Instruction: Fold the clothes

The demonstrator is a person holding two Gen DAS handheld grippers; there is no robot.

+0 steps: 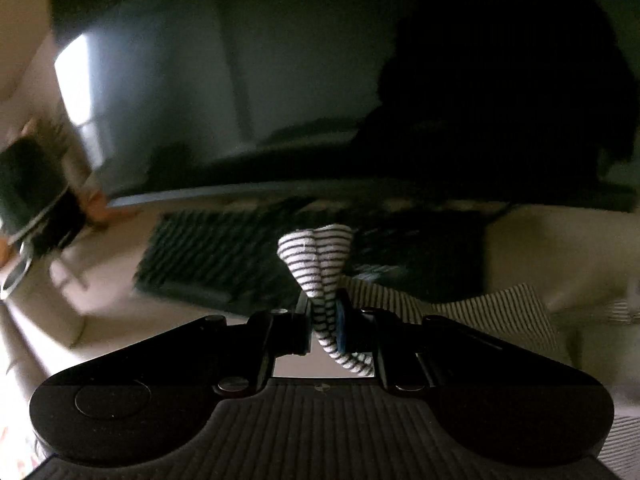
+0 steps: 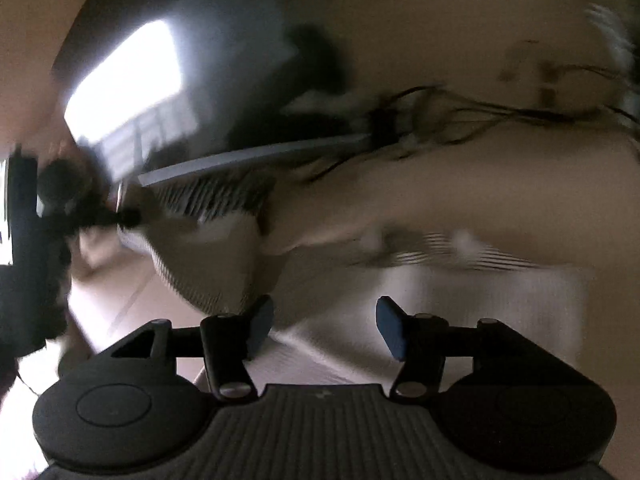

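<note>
The left hand-held gripper is closed on a striped garment, white with thin dark stripes. A bunched fold of it stands up out of the pinch, its long axis running away from the camera and a little leftward, ending in a rounded, doubled-over top. A short tail of the same cloth hangs out below the fingers on the near side. More of the striped fabric spreads to the right just behind the gripper, lying flat on a pale beige surface; whether that is a counter or a bed cannot be told. Beyond the fold lies a dark ribbed cloth, blurred, and past it a dark flat panel with a bright reflection. The right hand-held gripper is open, its blue-padded fingers well apart with nothing between them. In its view the striped cloth is smeared by motion: one part hangs ahead and left of the fingers, another lies as a streak ahead and right. A tangle of dark cables lies farther off. No container can be made out in either view.
</note>
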